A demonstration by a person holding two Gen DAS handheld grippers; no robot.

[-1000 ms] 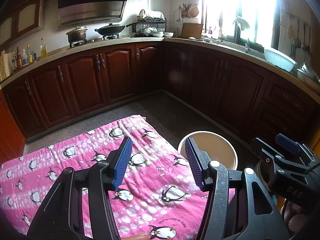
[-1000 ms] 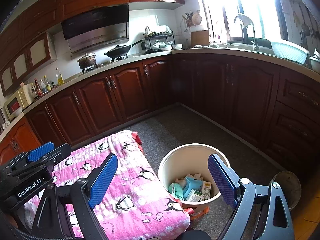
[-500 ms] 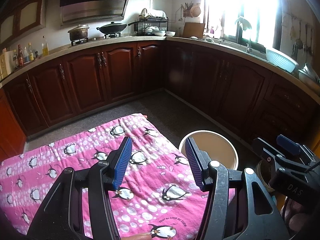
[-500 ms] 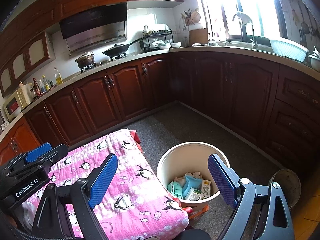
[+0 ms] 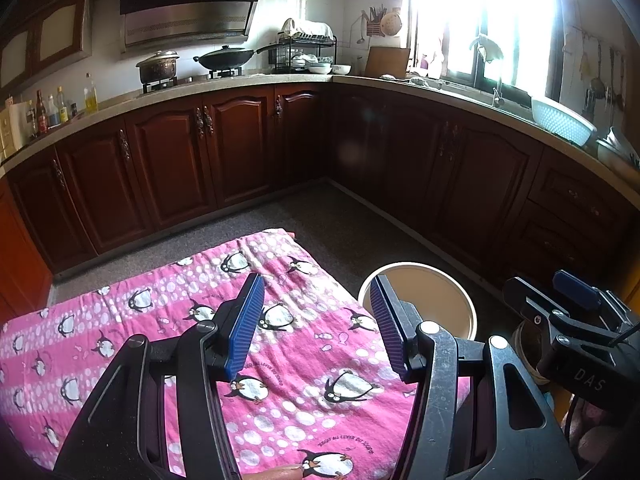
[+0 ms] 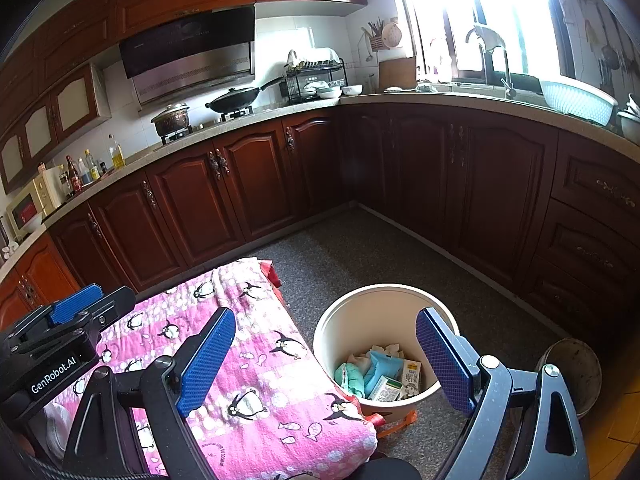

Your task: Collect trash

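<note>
Kitchen with dark red base cabinets along the far and right walls under a pale countertop; the speckled grey floor fills the middle. Compared with the earlier frames, the whole scene sits marginally lower in both views; no object has changed place.

Pink penguin-print cloth covers a low surface at near left, its top bare of loose items, as before. A fingertip shows at the near edge of the cloth in the left wrist view.

Cream trash bin stands on the floor just right of the cloth's near corner. The collected trash lies at its bottom: a teal wrapper, a light blue packet, small printed cartons and crumpled white paper. The contents match the earlier frames. A dark round pot stands on the floor to the right of the bin.

Left gripper hovers above the cloth, jaws parted to a moderate gap and released, with nothing between the blue pads; the gap is unchanged from a second ago. In the right wrist view its body appears at the near left, above the cloth.

Right gripper is held above the near edge of the cloth and the bin, jaws spread wide and empty, one pad over the cloth and the other over the bin's right rim. Its spread is likewise unchanged.
</note>
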